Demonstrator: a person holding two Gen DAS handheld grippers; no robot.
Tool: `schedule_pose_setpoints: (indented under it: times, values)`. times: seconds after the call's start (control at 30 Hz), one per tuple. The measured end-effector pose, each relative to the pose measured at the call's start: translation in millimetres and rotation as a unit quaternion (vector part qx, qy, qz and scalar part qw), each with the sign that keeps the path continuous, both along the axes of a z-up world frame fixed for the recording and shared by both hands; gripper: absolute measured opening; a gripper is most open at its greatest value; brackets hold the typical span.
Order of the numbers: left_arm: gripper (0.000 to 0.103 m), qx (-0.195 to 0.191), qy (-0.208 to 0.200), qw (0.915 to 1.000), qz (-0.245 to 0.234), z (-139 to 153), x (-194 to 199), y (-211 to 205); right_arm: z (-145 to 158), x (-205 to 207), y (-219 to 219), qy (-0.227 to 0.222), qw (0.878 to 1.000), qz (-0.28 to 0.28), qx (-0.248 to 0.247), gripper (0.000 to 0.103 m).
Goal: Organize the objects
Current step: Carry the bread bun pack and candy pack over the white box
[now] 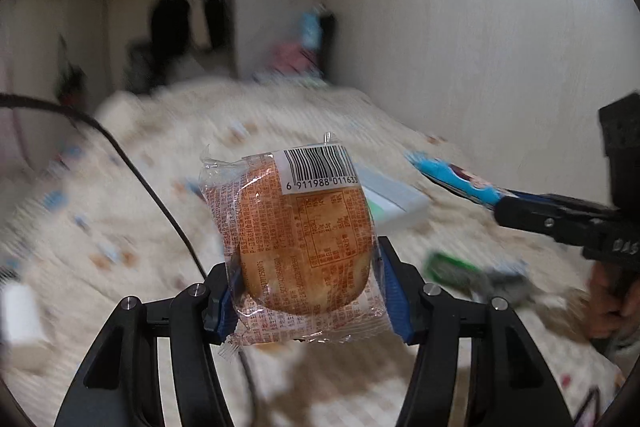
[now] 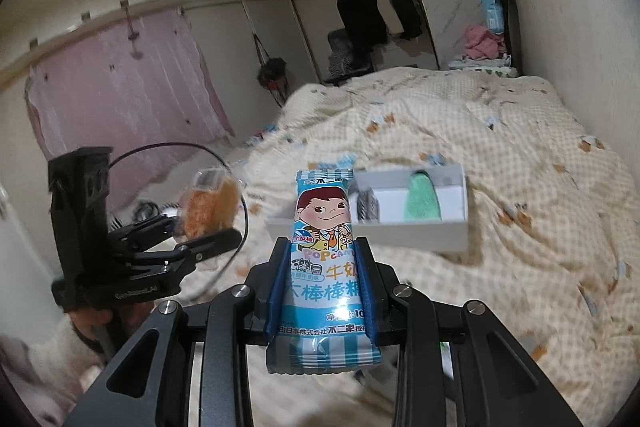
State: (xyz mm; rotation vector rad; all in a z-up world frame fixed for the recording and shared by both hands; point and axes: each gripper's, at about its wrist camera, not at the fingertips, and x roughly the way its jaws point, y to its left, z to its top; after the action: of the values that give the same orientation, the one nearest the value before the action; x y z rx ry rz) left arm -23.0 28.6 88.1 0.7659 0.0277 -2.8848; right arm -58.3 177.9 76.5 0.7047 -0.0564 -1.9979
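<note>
My left gripper [image 1: 304, 283] is shut on a bread bun in a clear wrapper with orange print and a barcode [image 1: 298, 231], held upright above the bed. My right gripper [image 2: 322, 287] is shut on a blue and white candy packet with a cartoon face [image 2: 324, 267]. In the right wrist view the left gripper [image 2: 200, 235] with the bun [image 2: 210, 205] shows at the left. In the left wrist view the right gripper [image 1: 532, 215] with the blue packet [image 1: 460, 177] shows at the right. A white divided box [image 2: 424, 227] lies on the bed beyond both, holding a green item [image 2: 420, 197] and a dark item [image 2: 368, 205].
The bed has a cream checked quilt [image 2: 500, 147]. A green packet [image 1: 452, 267] and a grey item lie on it at the right. A black cable [image 1: 152, 187] runs across the left. A white wall [image 1: 480, 47] bounds the right side. A hand [image 1: 616, 299] holds the right gripper.
</note>
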Motion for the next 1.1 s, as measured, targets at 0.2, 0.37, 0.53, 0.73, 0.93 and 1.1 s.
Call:
schedule_pose_setpoints:
  times: [0.2, 0.37, 0.53, 0.73, 0.93, 1.1]
  values:
    - [0.063, -0.025, 0.076, 0.9968, 0.005, 57, -26, -1, 40, -29, -27, 0.024, 0.998, -0.012, -0.055, 0.033]
    - [0.063, -0.014, 0.119, 0.9928, 0.000, 78, -55, -10, 61, -53, -47, 0.062, 0.988, -0.020, -0.142, 0.033]
    - [0.063, -0.004, 0.111, 0.9925, 0.052, 60, -82, -23, 45, -67, -66, 0.070, 0.978, -0.046, -0.191, 0.033]
    - [0.063, 0.037, 0.046, 0.9967, 0.057, -14, -100, -38, -4, -79, -95, 0.038, 0.992, -0.080, -0.092, 0.033]
    - [0.063, 0.067, 0.001, 0.9949, 0.075, -40, -120, -50, -43, -95, -115, 0.007, 0.995, -0.098, 0.007, 0.033]
    - [0.063, 0.070, -0.015, 0.9944, 0.077, -50, -130, -53, -66, -112, -115, -0.037, 0.991, -0.118, 0.044, 0.033]
